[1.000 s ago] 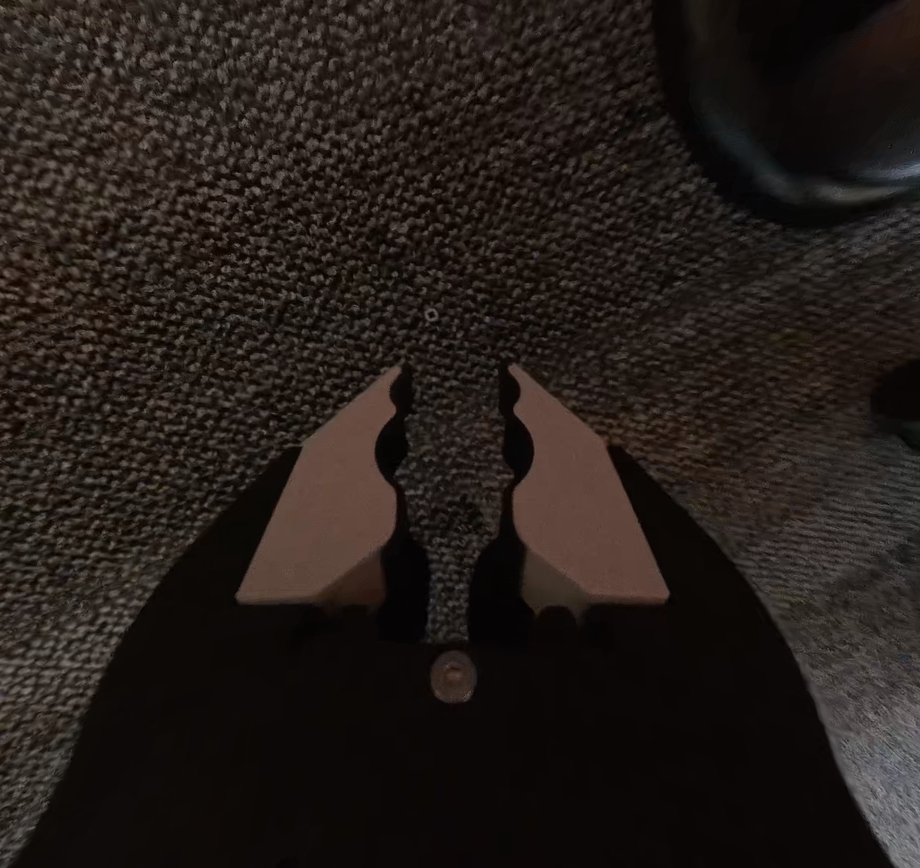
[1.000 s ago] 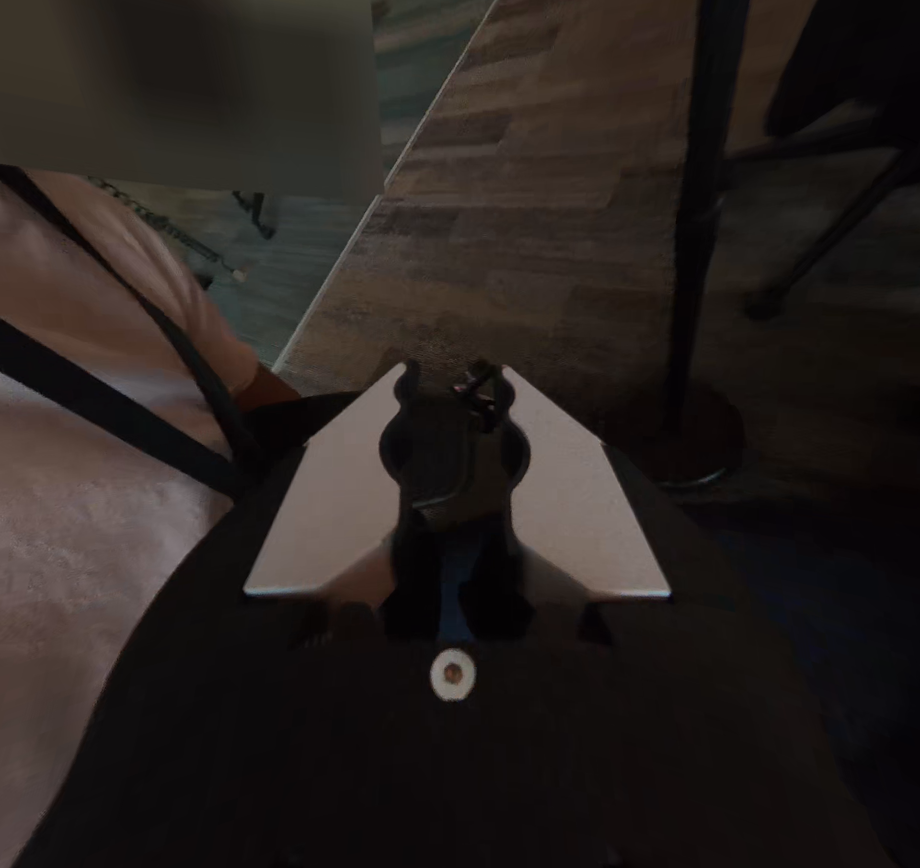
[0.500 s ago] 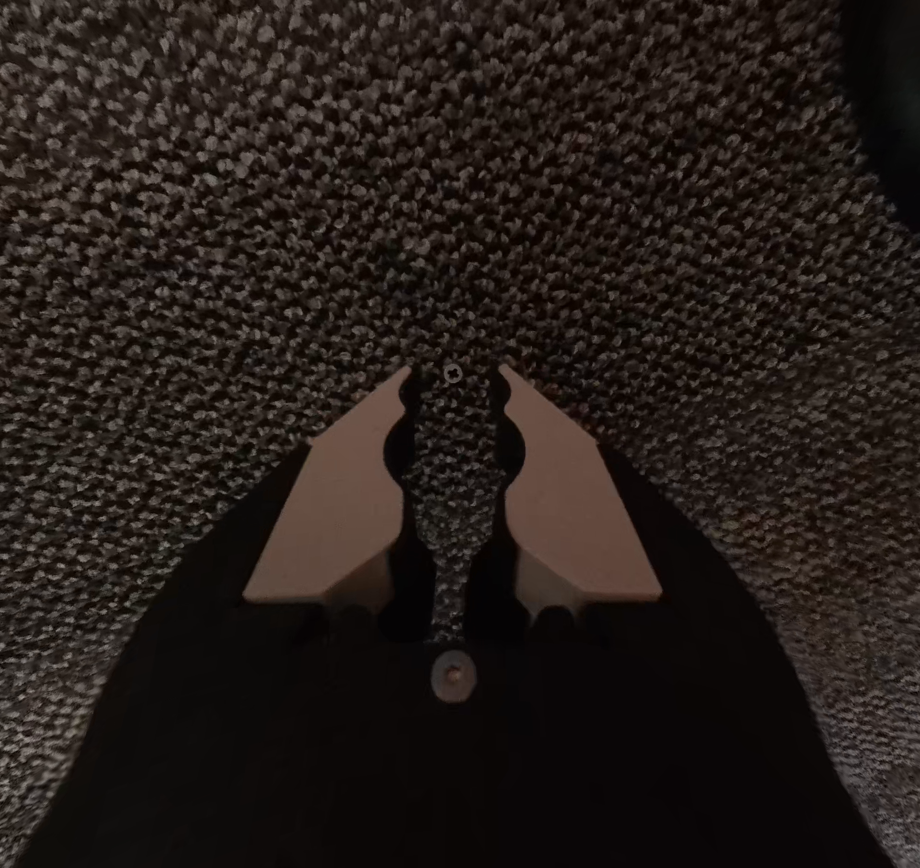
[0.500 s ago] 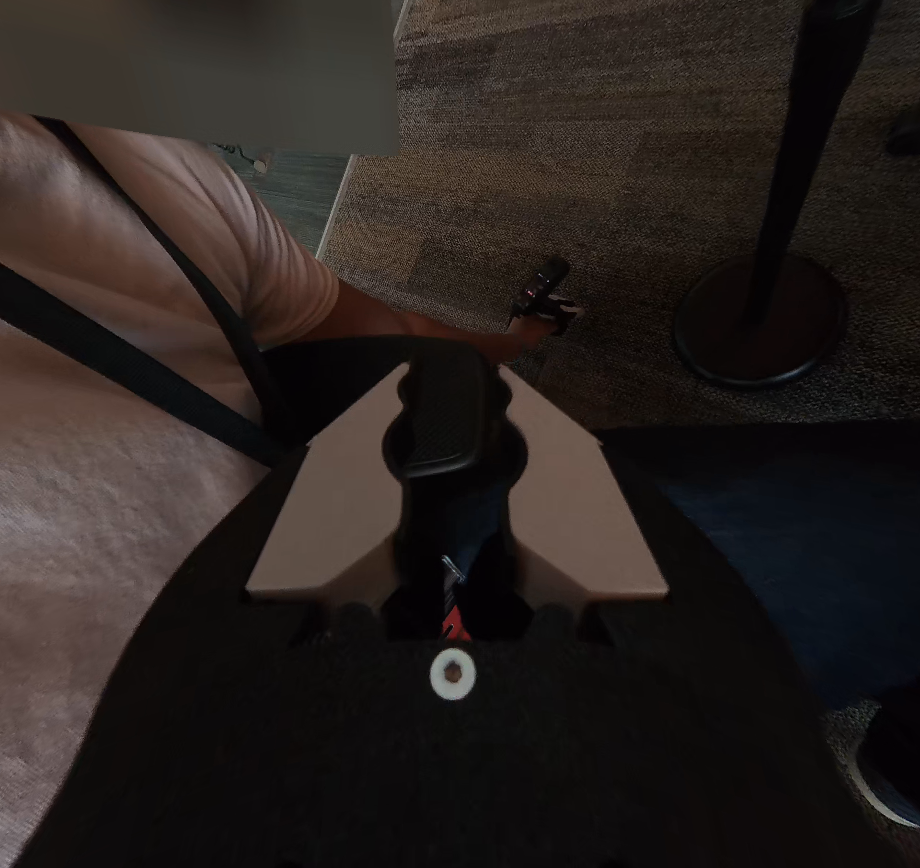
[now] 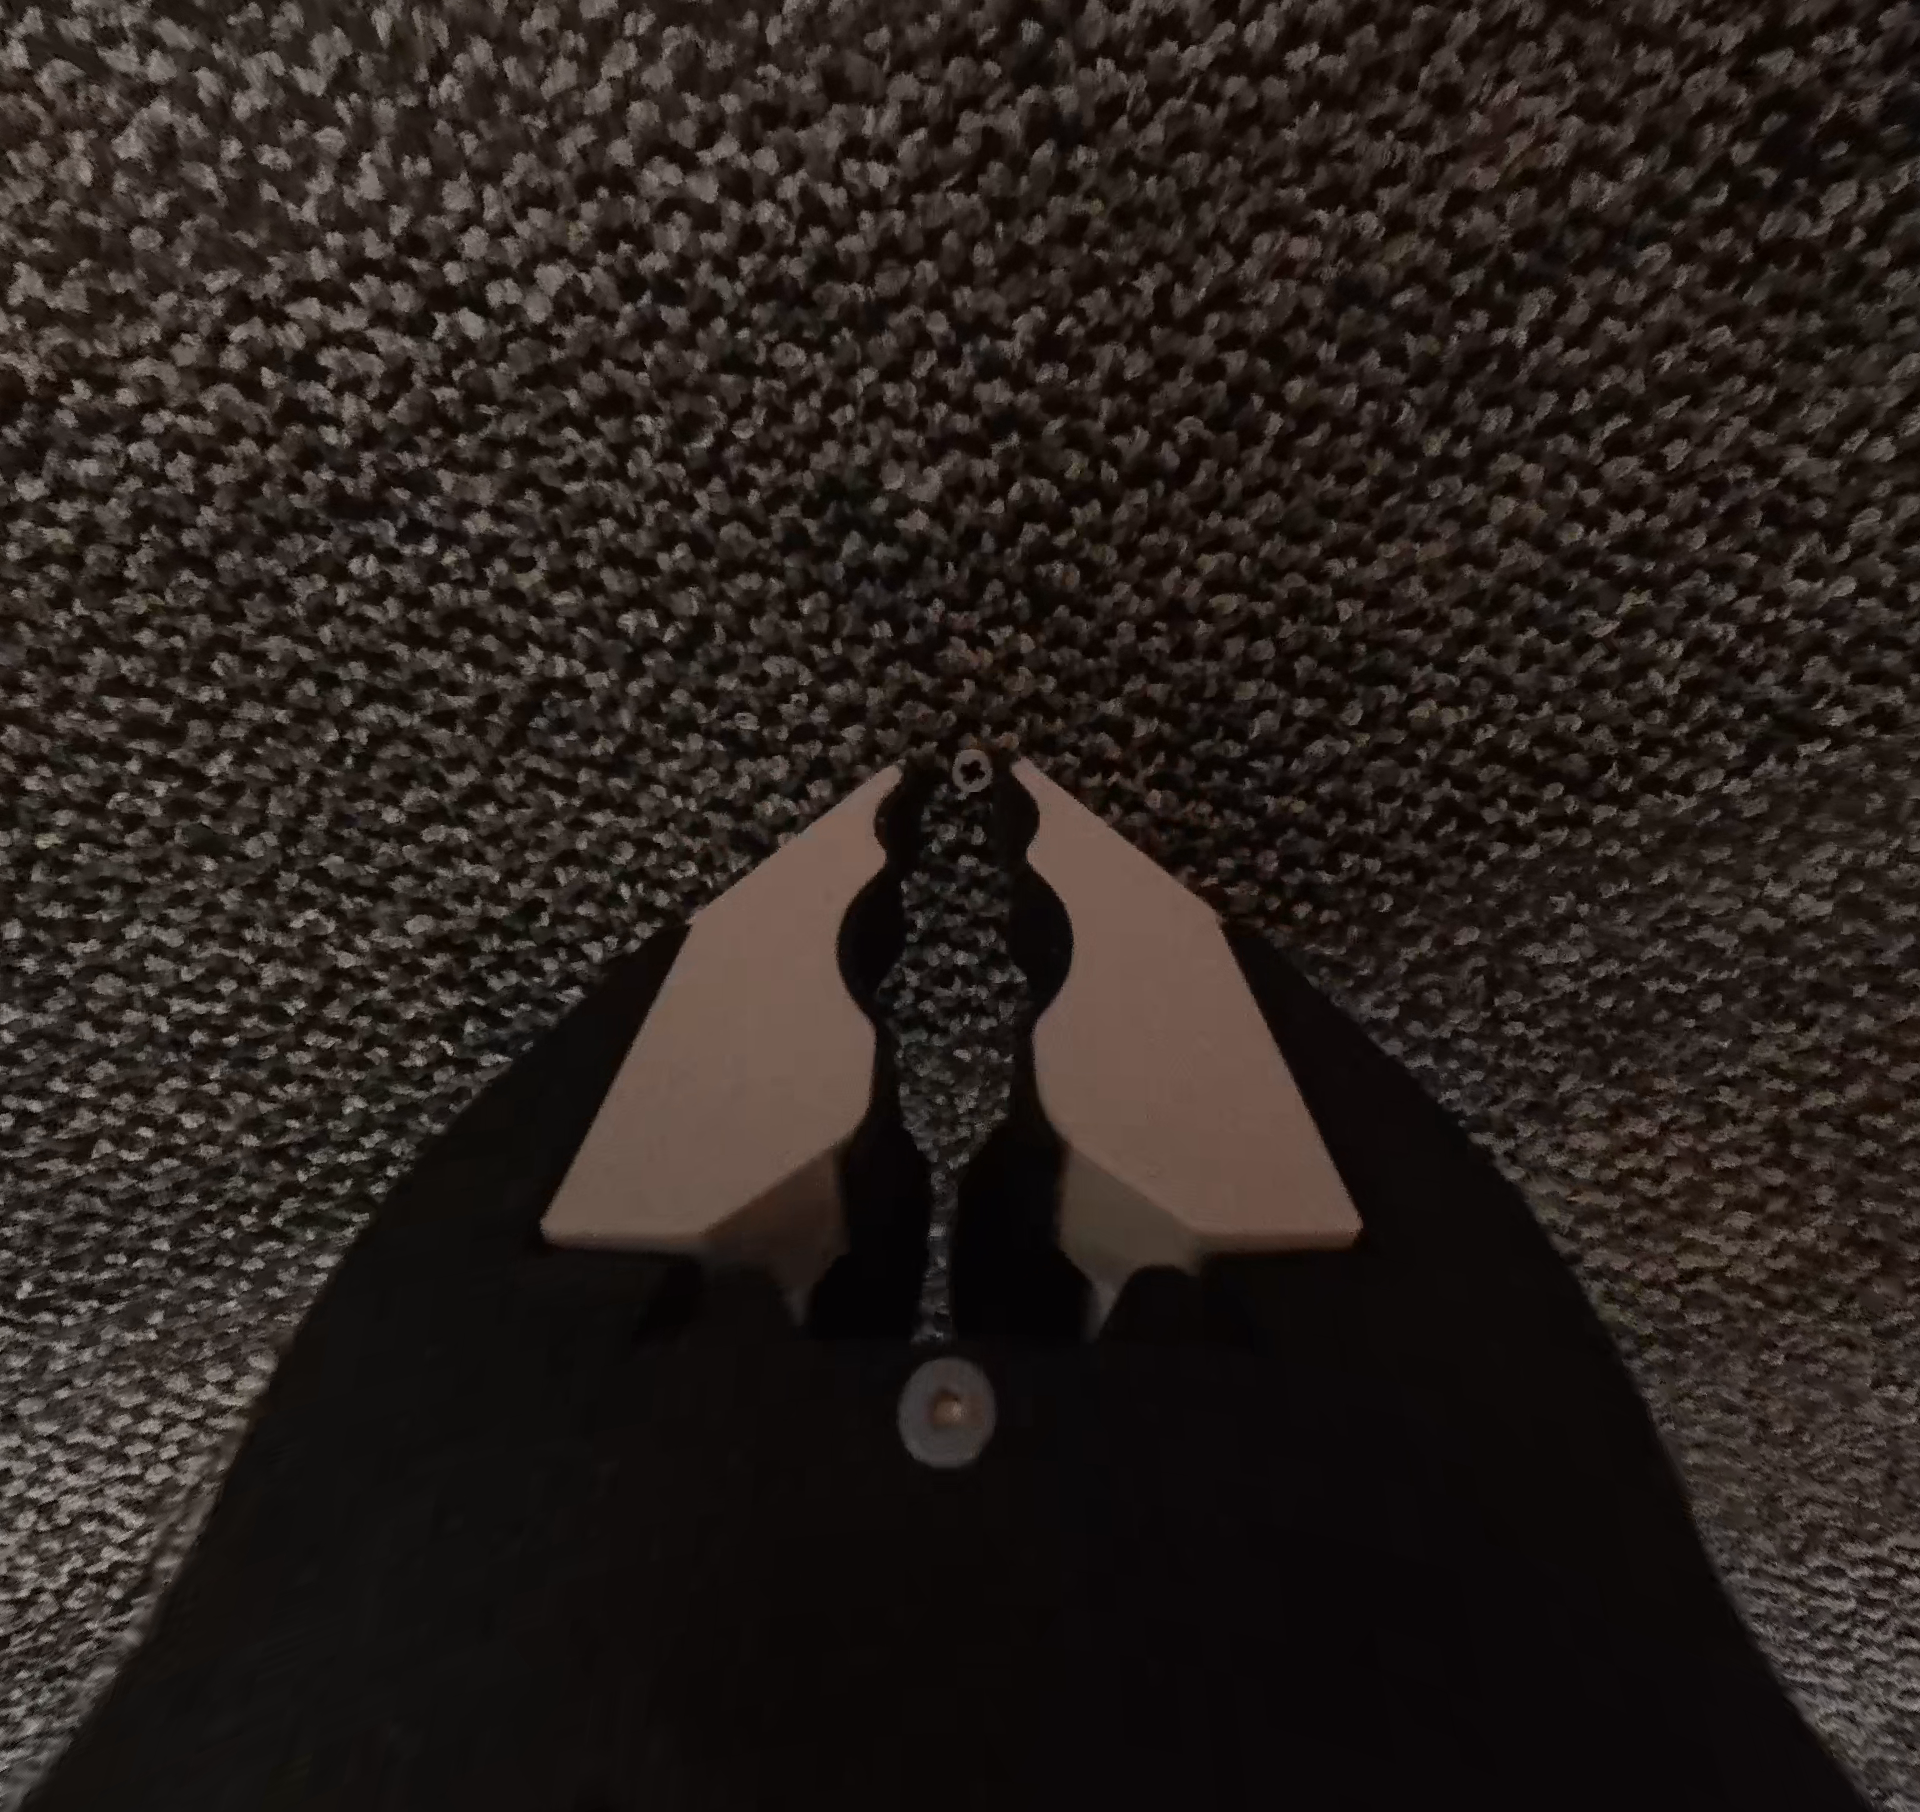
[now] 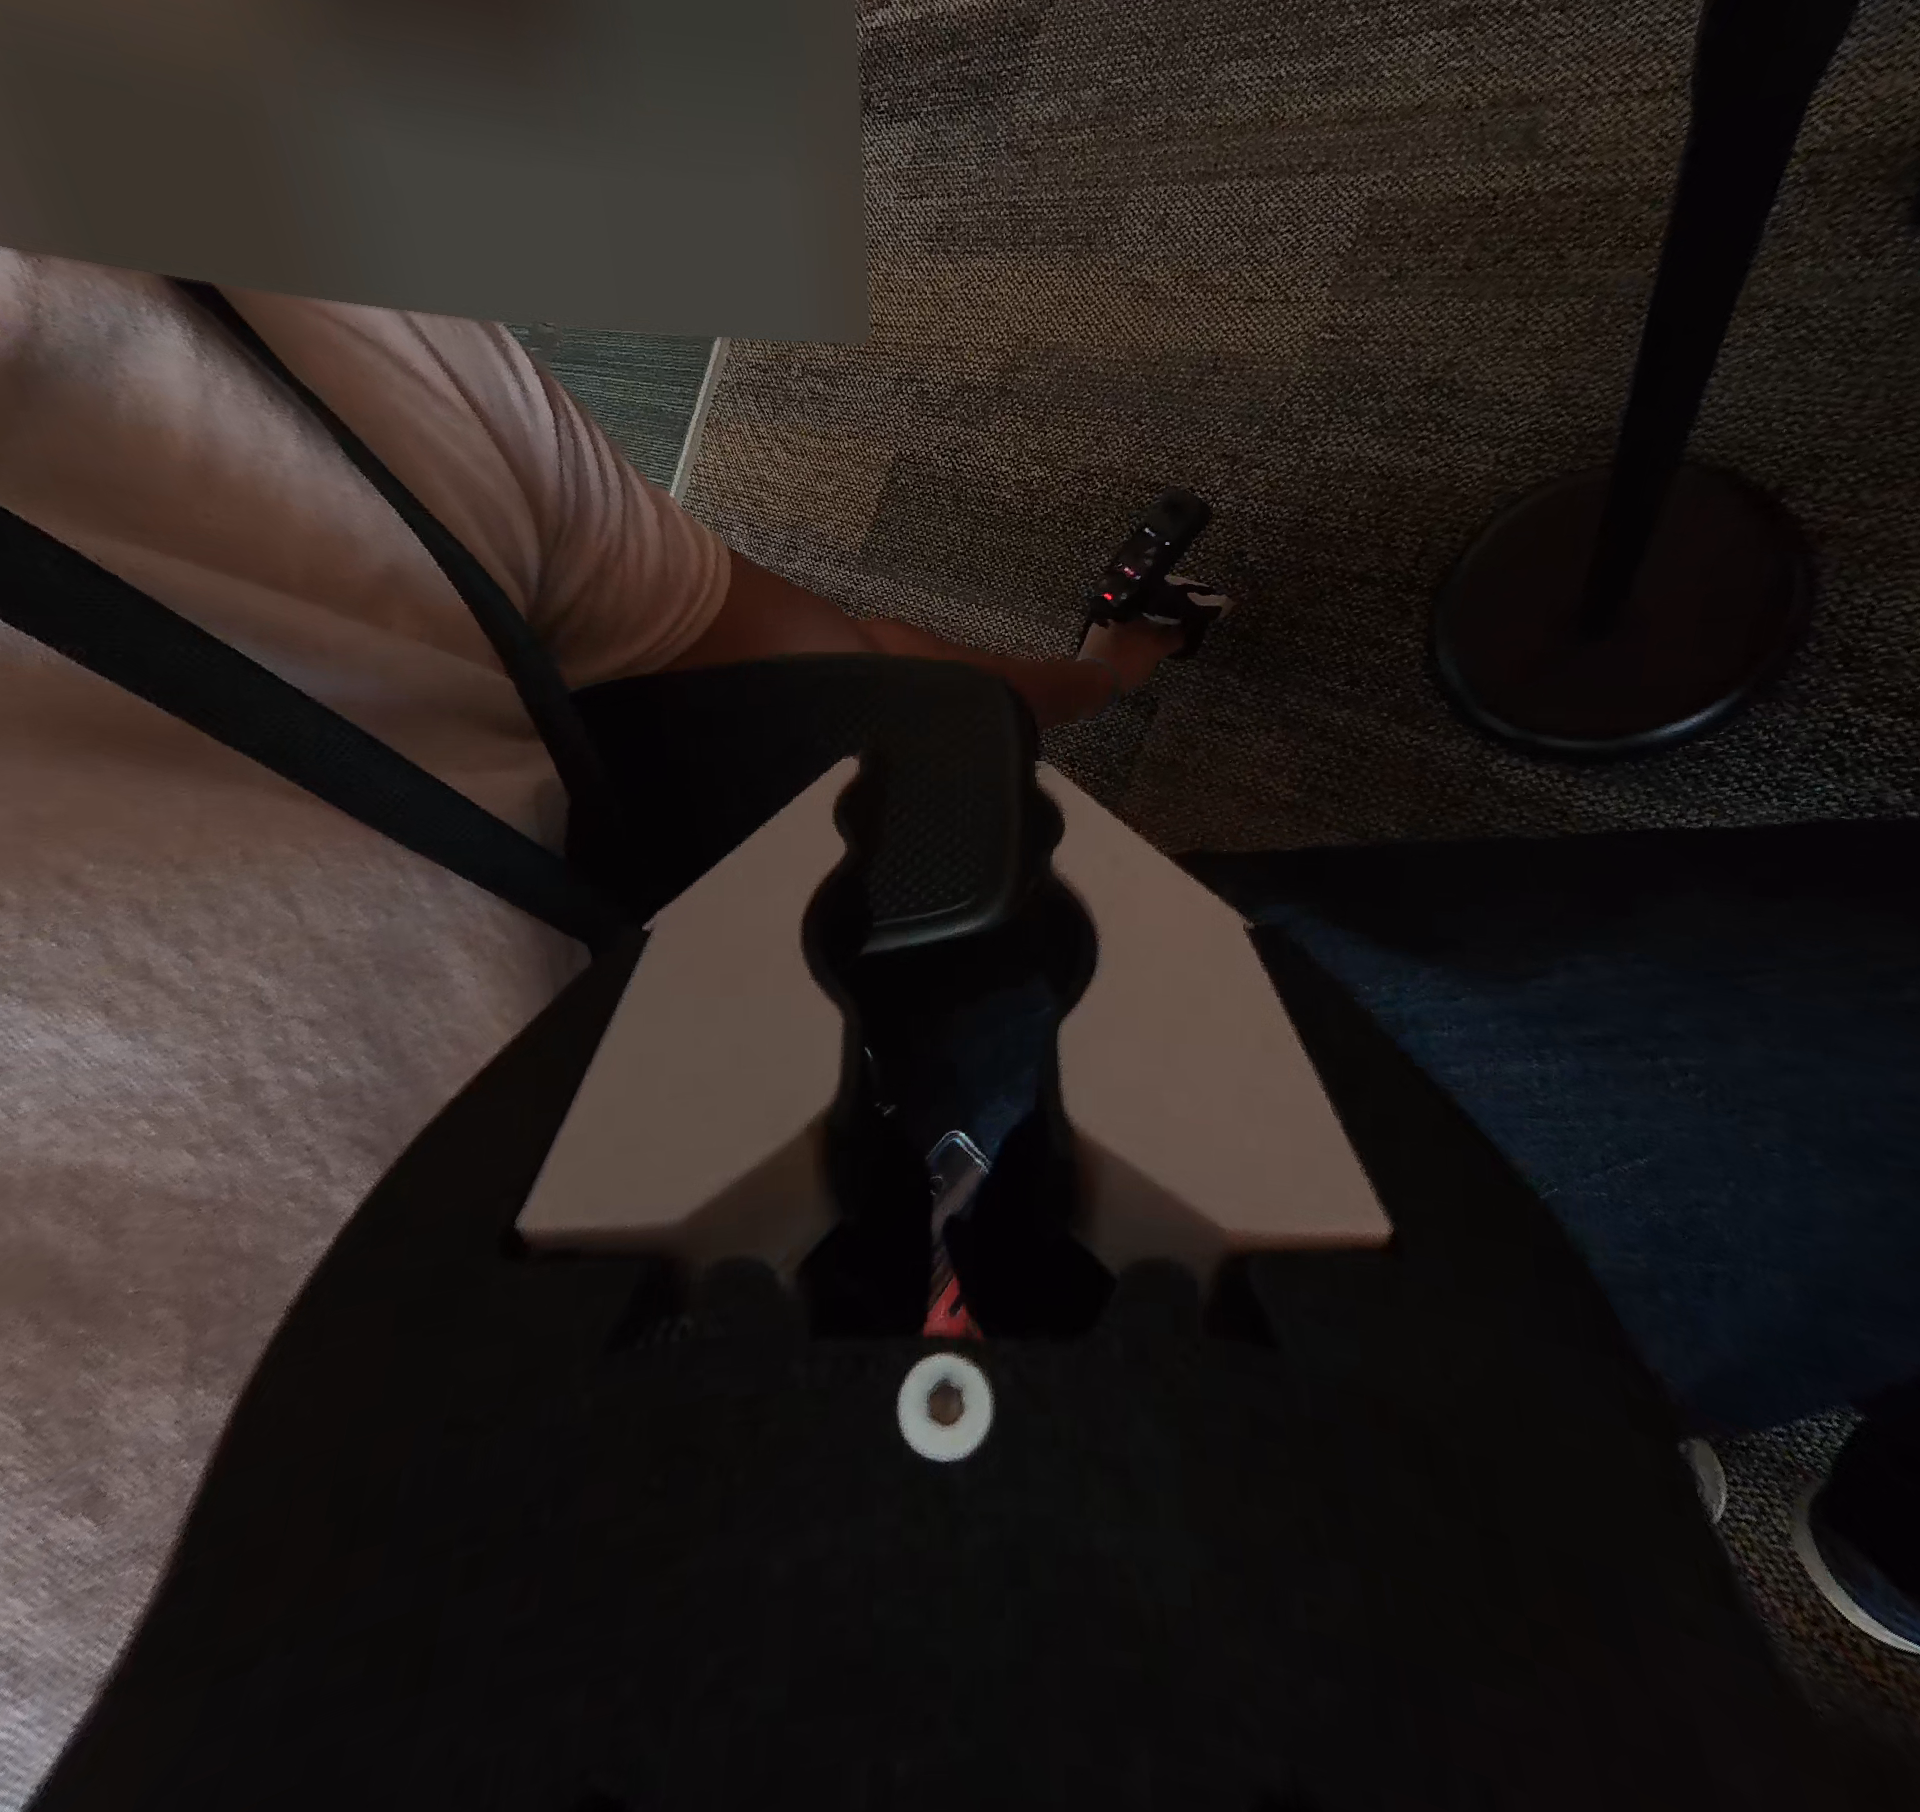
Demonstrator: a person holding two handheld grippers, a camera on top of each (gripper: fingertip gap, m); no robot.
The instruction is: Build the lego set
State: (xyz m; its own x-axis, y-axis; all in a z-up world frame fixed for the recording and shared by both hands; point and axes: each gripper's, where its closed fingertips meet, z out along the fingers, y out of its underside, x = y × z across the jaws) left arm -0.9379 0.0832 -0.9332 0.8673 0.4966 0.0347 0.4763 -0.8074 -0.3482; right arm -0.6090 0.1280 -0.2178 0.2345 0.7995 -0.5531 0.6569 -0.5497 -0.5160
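No lego pieces show in either view. My left gripper (image 5: pixel 958 775) points straight down at the speckled grey carpet (image 5: pixel 935 308), very close to it. Its fingers stand a narrow gap apart, and a small cross-head screw (image 5: pixel 971 773) lies on the carpet between the tips, nearer the right one. My right gripper (image 6: pixel 948 786) is open and empty, held up by the person's chest. A black textured pad (image 6: pixel 935 827) shows behind its gap. Farther off in the right wrist view, the person's hand holds the left gripper (image 6: pixel 1143 578) down at the floor.
A black pole on a round base (image 6: pixel 1621 619) stands on the carpet at the right. The person's pink shirt (image 6: pixel 260 931), black straps, dark trouser leg (image 6: pixel 1610 1087) and shoe (image 6: pixel 1860 1575) fill the near side. A carpet edge strip (image 6: pixel 701 412) runs at the back.
The left gripper came down close over the screw and its fingers narrowed around it; the black round base left its view. The right gripper tilted down towards the floor, gap unchanged.
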